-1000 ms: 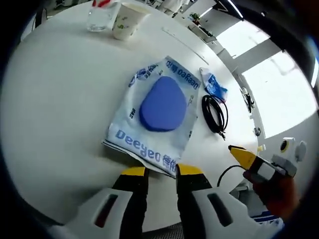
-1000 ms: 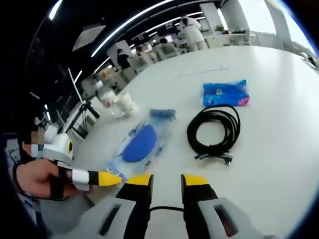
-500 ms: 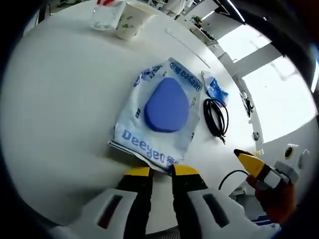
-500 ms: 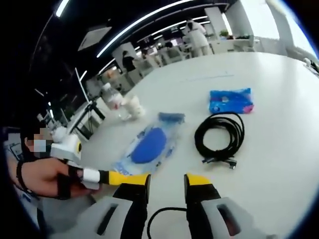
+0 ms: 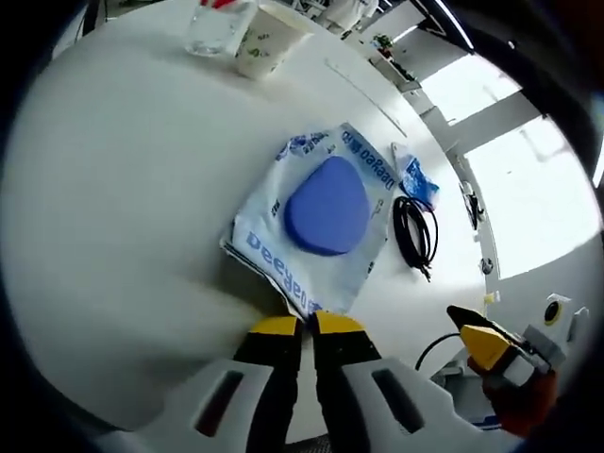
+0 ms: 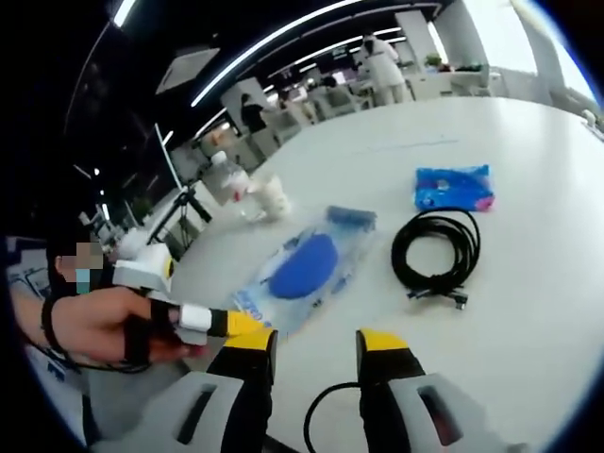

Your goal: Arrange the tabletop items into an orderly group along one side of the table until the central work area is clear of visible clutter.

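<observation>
Leftmost on the round white table (image 5: 104, 189), at its far edge, a clear plastic bottle (image 5: 213, 26) stands just beside a paper cup (image 5: 264, 47); the right gripper view shows the same pair, bottle (image 6: 229, 182) and cup (image 6: 274, 196), far off on the left. Nearer the middle lies a clear printed bag (image 5: 316, 222) with a blue rounded pad (image 5: 327, 205) inside it, flat on the tabletop. The left gripper (image 5: 304, 326) sits at the bag's near corner, its yellow-tipped jaws nearly pressed together on the bag's edge; from the right gripper view the left gripper (image 6: 247, 327) meets the near end of the bag (image 6: 302, 274), held in a person's hand (image 6: 99, 326). To the right of the bag, a coiled black cable (image 5: 416, 231) lies apart from it, and just beyond the coil rests a small blue packet (image 5: 412, 176). In the right gripper view the cable (image 6: 436, 250) and the packet (image 6: 455, 186) lie close together. The right gripper (image 6: 316, 344) hovers over the near table edge with its jaws spread and nothing between them; it also appears at the lower right of the left gripper view (image 5: 486, 344).
</observation>
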